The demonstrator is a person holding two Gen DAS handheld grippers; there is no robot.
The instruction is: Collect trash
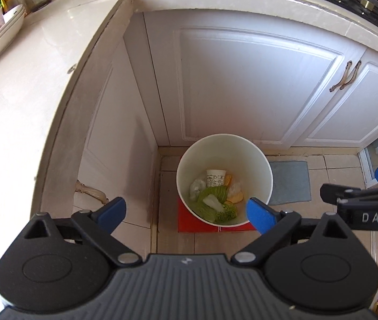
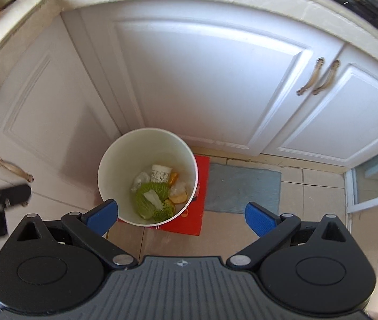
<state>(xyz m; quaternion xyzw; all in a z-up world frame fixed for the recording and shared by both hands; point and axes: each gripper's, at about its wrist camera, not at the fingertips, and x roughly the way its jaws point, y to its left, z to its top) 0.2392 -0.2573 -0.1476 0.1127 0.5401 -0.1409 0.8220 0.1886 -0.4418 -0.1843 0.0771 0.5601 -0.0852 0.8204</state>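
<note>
Both hand-held grippers, left point(image 1: 186, 213) and right point(image 2: 180, 214), spread wide, empty, above bin point(image 1: 266, 165). Trash point(image 1: 213, 194) inside bin. Risk: lowered finger clipping rim, tipping bin off red mat point(image 2: 202, 176).

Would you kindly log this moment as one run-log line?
left gripper: open, empty | right gripper: open, empty | bin: holds cup, cabbage leaves, peel

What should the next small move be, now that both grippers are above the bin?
Probably lift both away toward the countertop for more trash. The left gripper and right gripper are open and empty, and the paper cup, cabbage leaves and peels already lie in the white bin.
</note>
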